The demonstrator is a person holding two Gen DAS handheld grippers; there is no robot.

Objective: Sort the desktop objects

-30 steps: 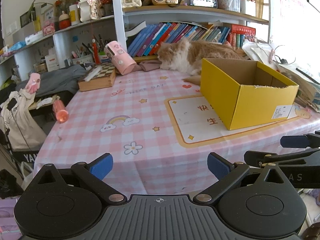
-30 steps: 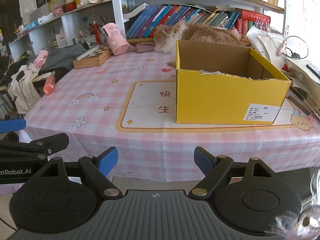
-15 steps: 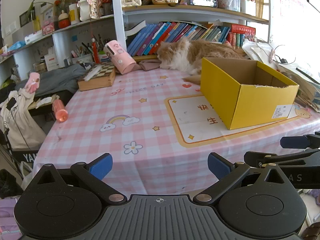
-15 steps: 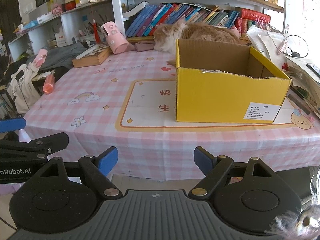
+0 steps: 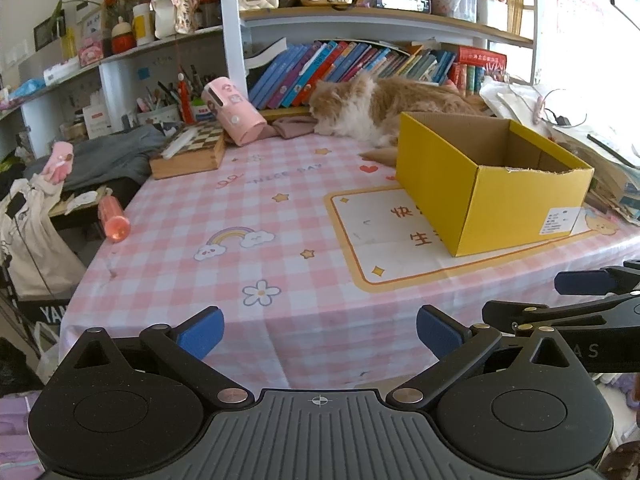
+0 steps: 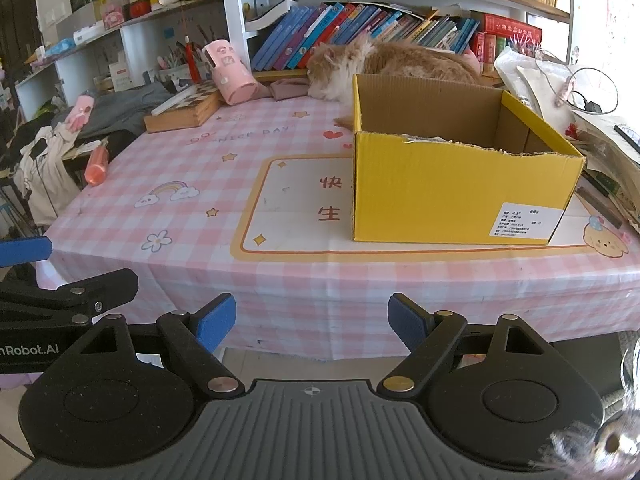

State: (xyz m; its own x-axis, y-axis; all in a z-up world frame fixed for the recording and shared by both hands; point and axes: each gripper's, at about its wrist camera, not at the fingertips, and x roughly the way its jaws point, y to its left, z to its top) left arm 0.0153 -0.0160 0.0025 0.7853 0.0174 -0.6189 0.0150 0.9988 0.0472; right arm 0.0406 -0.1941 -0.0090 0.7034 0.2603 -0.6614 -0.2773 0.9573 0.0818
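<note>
Reading "NICE DAY" on tablecloth (yellow box labelled).

A: The tablecloth is pink-and-white check, with a cream panel edged in orange at the centre right.

B: And the box?

A: Yellow outside, brown inside. At the upper left, a black-and-white chequered board and a pink case. The cat is ginger and white.
</note>
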